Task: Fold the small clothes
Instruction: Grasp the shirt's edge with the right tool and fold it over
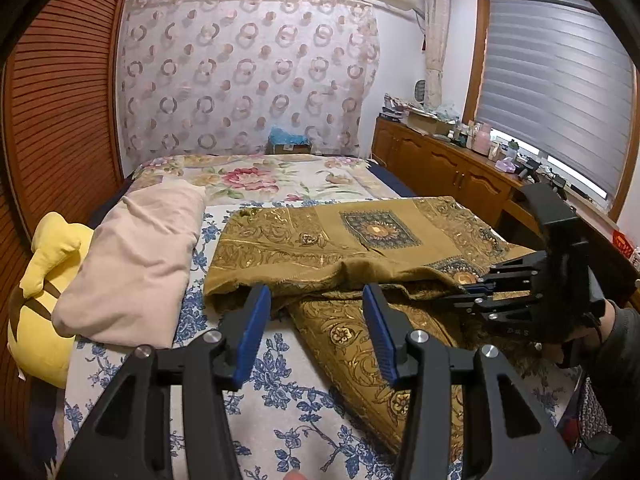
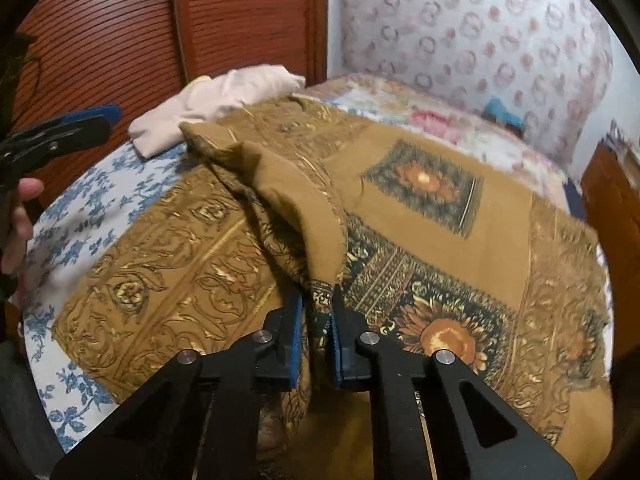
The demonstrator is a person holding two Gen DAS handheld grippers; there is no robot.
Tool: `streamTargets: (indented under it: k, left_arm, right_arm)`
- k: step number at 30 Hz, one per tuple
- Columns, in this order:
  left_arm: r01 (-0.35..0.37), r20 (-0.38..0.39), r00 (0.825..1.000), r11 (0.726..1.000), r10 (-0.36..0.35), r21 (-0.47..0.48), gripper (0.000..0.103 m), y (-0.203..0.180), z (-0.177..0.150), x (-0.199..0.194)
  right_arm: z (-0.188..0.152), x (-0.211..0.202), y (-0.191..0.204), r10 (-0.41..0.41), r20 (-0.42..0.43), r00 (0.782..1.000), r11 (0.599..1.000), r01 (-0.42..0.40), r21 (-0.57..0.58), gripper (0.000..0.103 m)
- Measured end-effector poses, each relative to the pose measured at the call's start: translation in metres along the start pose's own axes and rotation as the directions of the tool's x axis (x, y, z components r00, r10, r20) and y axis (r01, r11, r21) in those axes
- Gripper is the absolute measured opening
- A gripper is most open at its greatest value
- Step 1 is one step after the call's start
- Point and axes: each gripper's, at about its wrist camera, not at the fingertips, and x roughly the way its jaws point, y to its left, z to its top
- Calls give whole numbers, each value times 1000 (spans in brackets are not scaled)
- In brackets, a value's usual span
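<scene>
- Gold patterned cloth [image 2: 400, 216] lies spread on the floral bedsheet [image 1: 280, 400], near edge cut off below.
- Right gripper [image 2: 316, 320] pinches a raised fold; left gripper [image 1: 316, 300] gapes just above the hem.
- Pink folded garment [image 1: 136, 264] beside; louvred wardrobe [image 1: 60, 120] behind.

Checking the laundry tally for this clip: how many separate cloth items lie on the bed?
2. A brown patterned cloth spreads across the near part of the bed, pinched by the right gripper. A pink cloth lies folded at its left. More could be hidden underneath.
</scene>
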Motion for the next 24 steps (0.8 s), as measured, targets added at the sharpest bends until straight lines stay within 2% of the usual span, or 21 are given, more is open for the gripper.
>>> streamTargets:
  k: [6,11,18,24]
  left_arm:
    - [12,0,1000,1000,-12,6,47,-1,1,-3]
    - [20,6,1000,1000,-20,11,48,-6,4,-6]
    - [39,-3,999,999,-39,24,48,-18,4,-1]
    - [72,-28,997,996,-71,43,48,-35,1,7]
  right_arm:
    - [8,-45,2,-1,152,988,1000,-1,13,3]
    - [11,-78,-7,-43,227,973,999,34,41,3]
    - [-9,-115,-33,-124,253,960,990,103,94,3]
    - [-27,-125,-64,-209,203,957,974,184,135,3]
